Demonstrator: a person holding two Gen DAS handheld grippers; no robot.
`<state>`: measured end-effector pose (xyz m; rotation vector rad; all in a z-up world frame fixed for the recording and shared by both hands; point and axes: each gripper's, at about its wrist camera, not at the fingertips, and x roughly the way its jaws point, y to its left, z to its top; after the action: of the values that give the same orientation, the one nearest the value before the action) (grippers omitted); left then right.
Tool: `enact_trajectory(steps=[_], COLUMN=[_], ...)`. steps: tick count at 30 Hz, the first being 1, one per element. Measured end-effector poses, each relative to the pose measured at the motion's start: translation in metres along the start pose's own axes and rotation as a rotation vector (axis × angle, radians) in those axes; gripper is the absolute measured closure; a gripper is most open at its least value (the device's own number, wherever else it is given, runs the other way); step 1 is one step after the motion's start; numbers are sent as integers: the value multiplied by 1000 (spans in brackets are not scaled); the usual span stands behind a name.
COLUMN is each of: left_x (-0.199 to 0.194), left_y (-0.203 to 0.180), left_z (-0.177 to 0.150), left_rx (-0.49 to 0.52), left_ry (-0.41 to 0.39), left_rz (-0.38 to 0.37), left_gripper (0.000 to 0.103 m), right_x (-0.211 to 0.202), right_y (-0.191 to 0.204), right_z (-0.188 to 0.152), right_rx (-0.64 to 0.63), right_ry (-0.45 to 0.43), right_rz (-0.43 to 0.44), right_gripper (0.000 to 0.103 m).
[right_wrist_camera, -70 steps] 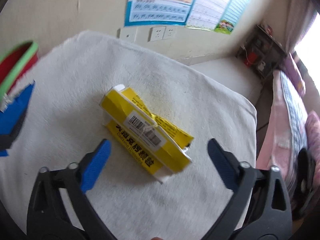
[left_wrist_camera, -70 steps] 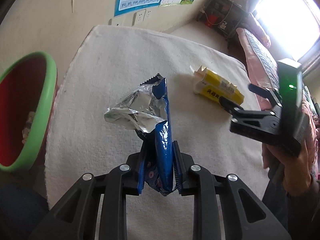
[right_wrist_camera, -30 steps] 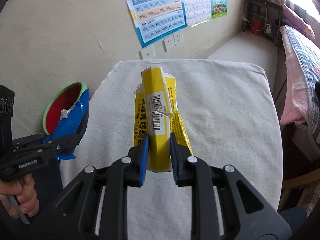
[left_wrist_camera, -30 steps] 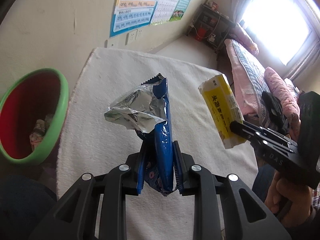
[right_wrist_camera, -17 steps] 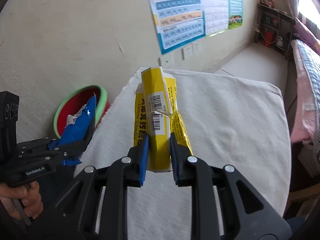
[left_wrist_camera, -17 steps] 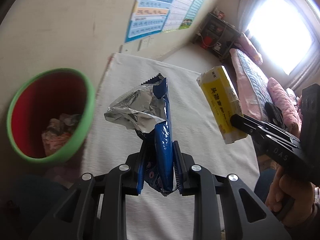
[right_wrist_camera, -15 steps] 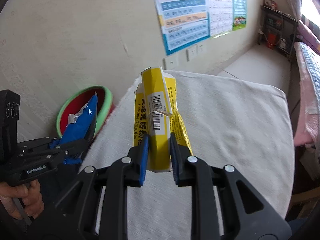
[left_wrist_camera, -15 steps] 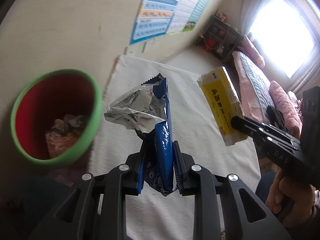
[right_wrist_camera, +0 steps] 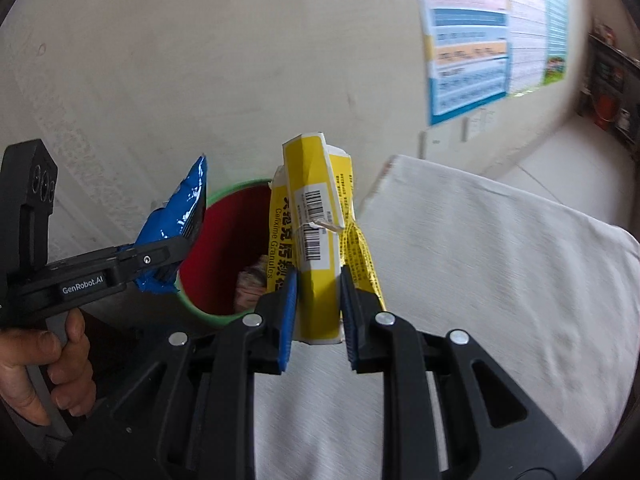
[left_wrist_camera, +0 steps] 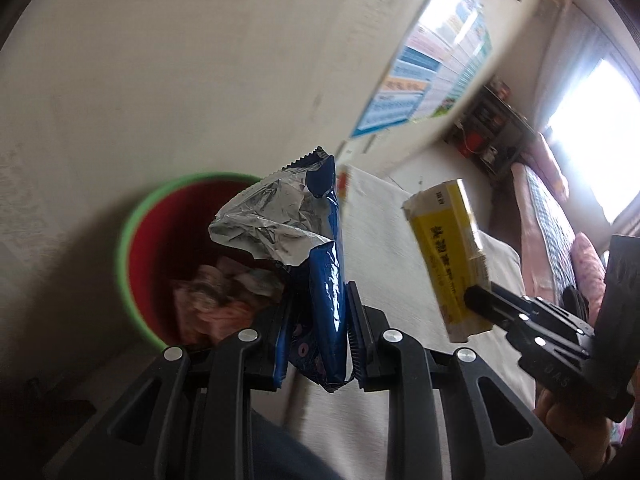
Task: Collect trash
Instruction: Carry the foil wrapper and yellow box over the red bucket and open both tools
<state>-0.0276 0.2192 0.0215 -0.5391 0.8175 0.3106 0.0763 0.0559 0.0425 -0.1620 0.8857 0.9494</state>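
Observation:
My left gripper [left_wrist_camera: 318,330] is shut on a blue snack wrapper [left_wrist_camera: 324,272] whose torn silver foil top sticks up in front of the bin. The right gripper [right_wrist_camera: 316,312] is shut on a flattened yellow medicine box [right_wrist_camera: 316,240], held upright. A red bin with a green rim [left_wrist_camera: 124,256] stands on the floor beside the table, with crumpled trash inside. Both held items hang near the table's left edge, the wrapper [right_wrist_camera: 176,216] over the bin's rim [right_wrist_camera: 236,190]. In the left wrist view the yellow box [left_wrist_camera: 448,256] and right gripper [left_wrist_camera: 476,298] show at right.
The table carries a white cloth [right_wrist_camera: 500,280]. A plain wall with a blue chart poster [right_wrist_camera: 476,40] is behind the bin. A bed with pink bedding [left_wrist_camera: 560,232] lies beyond the table by a bright window. A hand [right_wrist_camera: 36,364] grips the left tool.
Both grippers have swung left from over the table toward the bin, still holding the wrapper and the box. The bin now sits close behind both items.

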Motion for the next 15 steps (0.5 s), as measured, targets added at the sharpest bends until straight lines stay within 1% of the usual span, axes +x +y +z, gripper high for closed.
enact_trajectory(steps=[6, 8, 10, 11, 12, 13, 14, 15], left_x=[-4, -4, -2, 1, 2, 1, -2, -4], left_y=[43, 55, 66, 70, 73, 74, 76, 78], left_z=[12, 14, 16, 18, 19, 20, 21, 22], left_rx=[-48, -72, -96, -95, -94, -99, -111, -122], left_ry=[12, 17, 24, 36, 36, 26, 9, -2], left_rz=[4, -4, -20, -26, -7, 5, 6, -1], left_gripper=[81, 80, 78, 72, 52, 37, 33, 30], right_x=[36, 45, 56, 63, 71, 78, 78, 74], right_y=[34, 43, 50, 52, 55, 58, 59, 61], right_z=[20, 26, 31, 32, 33, 33, 33, 33], right_rx=[-37, -56, -63, -65, -68, -69, -73, -80], right_ry=[24, 24, 36, 50, 81, 111, 115, 97], right_rz=[59, 64, 64, 66, 74, 89, 85, 69], right_gripper=[82, 82, 80, 79, 75, 69, 49, 35])
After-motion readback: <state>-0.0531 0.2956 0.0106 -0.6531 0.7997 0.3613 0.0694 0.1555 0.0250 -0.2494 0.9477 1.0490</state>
